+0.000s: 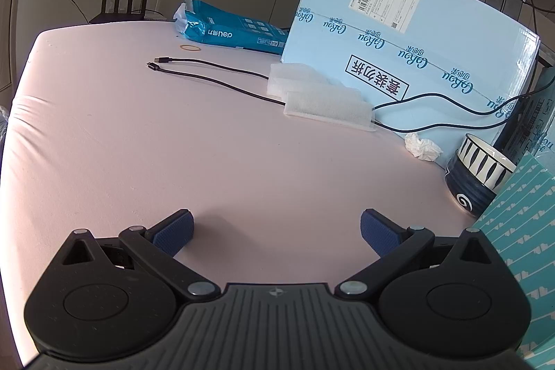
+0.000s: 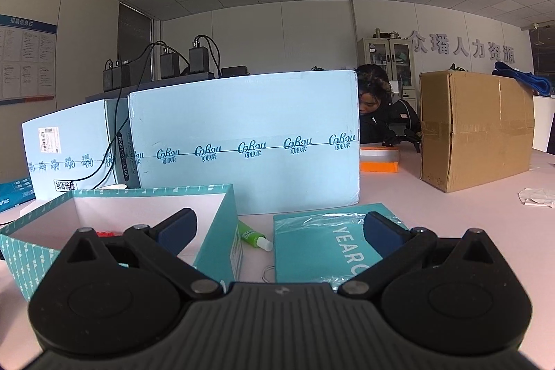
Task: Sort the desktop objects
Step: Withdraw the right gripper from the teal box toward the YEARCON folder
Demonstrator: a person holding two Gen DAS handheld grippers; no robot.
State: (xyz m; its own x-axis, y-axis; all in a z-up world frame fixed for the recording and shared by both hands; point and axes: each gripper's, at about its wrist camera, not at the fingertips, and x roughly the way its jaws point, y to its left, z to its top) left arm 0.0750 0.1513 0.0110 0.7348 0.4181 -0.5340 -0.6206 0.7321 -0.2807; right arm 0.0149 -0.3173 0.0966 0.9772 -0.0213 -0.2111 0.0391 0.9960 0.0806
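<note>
My left gripper (image 1: 276, 233) is open and empty above the pink table (image 1: 138, 144). A dark patterned bowl (image 1: 477, 175) stands at its right, beside a crumpled tissue (image 1: 423, 146). My right gripper (image 2: 279, 231) is open and empty. Below it stands an open teal box (image 2: 215, 231) with a small red item (image 2: 105, 234) inside. A green glue tube (image 2: 253, 236) lies between the box and a teal lid (image 2: 322, 245) wrapped in plastic. A metal ring (image 2: 269, 273) lies near the lid's front edge.
Large light-blue cartons (image 1: 409, 33) stand along the table's back. Two black cables (image 1: 215, 73) run under white foam pads (image 1: 319, 99). A blue paper pack (image 1: 229, 30), a rubber band (image 1: 190, 48) and a router (image 1: 119, 9) lie far. A brown carton (image 2: 475, 127), an orange box (image 2: 378, 160) and a person (image 2: 381, 113) are at the right.
</note>
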